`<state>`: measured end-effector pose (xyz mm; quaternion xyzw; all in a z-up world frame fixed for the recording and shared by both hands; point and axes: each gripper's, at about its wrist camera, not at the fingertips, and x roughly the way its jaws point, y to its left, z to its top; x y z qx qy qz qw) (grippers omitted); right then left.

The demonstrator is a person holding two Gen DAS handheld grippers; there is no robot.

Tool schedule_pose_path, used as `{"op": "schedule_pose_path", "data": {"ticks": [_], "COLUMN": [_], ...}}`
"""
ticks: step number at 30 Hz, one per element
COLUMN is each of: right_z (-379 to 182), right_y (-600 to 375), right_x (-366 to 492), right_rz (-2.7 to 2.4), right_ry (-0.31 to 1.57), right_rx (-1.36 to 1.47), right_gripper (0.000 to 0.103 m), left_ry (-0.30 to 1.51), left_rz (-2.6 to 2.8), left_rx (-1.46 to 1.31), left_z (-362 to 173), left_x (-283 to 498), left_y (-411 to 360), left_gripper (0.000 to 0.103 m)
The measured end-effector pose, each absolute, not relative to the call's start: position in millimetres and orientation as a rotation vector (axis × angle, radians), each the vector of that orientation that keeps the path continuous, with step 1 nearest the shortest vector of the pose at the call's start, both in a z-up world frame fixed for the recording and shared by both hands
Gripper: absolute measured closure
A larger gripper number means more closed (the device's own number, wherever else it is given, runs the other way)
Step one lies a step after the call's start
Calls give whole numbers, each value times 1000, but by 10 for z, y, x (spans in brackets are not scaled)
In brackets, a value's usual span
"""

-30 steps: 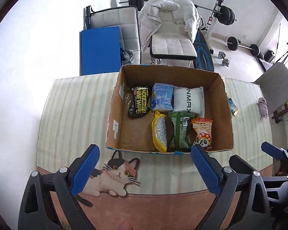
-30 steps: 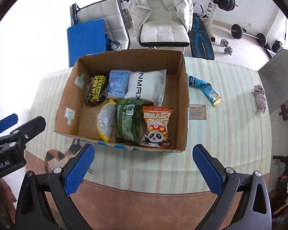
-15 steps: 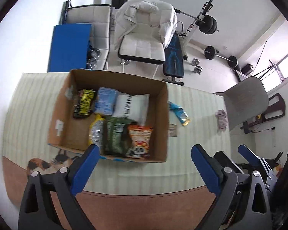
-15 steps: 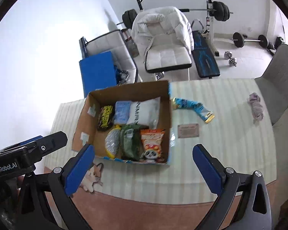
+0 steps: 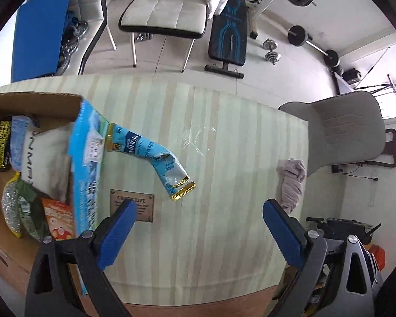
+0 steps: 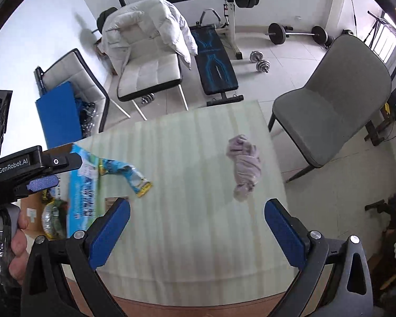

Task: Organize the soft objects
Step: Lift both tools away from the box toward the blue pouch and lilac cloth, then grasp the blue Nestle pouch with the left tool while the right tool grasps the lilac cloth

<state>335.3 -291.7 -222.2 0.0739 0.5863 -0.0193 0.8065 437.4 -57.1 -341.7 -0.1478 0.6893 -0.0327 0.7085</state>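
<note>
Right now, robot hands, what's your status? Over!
Left gripper open, empty. Right gripper open, empty. Crumpled lilac cloth and torn blue foil packet lie loose on striped table. Path clear.

Both wrist views high over table (image 5: 224, 132), sharing cloth (image 6: 244, 167)

My left black gripper w/ blue pads (image 5: 198, 227): jaws wide apart, nothing held. My right black gripper w/ blue pads (image 6: 198, 227): same, jaws spread, empty. Bare hand (image 6: 17, 248) grips left handle.

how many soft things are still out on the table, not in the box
2: a crumpled blue foil packet lying beside the cardboard box, and a bunched lilac cloth near the table's edge by the grey chair.
</note>
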Motion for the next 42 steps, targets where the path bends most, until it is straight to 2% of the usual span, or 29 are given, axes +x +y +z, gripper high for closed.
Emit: {"op": "schedule_pose_path", "data": {"ticks": [6, 16, 18, 19, 21, 23, 24, 25, 27, 32, 42], "right_z": [-2874, -3592, -3740, -3806, -3968, -4099, -4175, -4227, -4258, -4285, -4331], "right_y": [-3363, -3394, -3401, -3412, -3435, -3438, -3434, -3426, -3381, -3317, -3030], "right_x": [3906, 4468, 4564, 4597, 4661, 4670, 4679, 4671, 4645, 4510, 3655], "right_rz": [-77, -74, -84, -86, -86, -73, -66, -61, -48, -28, 98], "right_ry": [1371, 1451, 1472, 1482, 1512, 1543, 1557, 1567, 1543, 1541, 1643], "right_rx": [101, 93, 92, 95, 103, 117, 118, 116, 70, 23, 93], "right_gripper": [0, 0, 0, 2, 9, 22, 27, 34, 39, 64, 67], "left_ry": [1684, 1744, 1745, 1713, 1659, 1607, 1587, 1590, 1579, 1583, 1656], "left_rz": [46, 247, 276, 283, 270, 215, 182, 154, 128, 49, -154], "left_rx": [-450, -421, -426, -403, -299, -219, -178, -154, -114, -49, 12], "left_z": [-4238, -4693, -4739, -4705, -4625, -4549, -4515, -4520, -4518, -4520, -4510], "left_x": [4673, 4863, 4880, 4893, 4906, 4865, 4830, 4783, 4676, 4264, 3131], "left_y": [-625, -525, -493, -503, -580, -662, -721, -768, -828, -1017, -924], "left_gripper": [5, 5, 8, 10, 24, 52, 59, 60, 61, 61, 63]}}
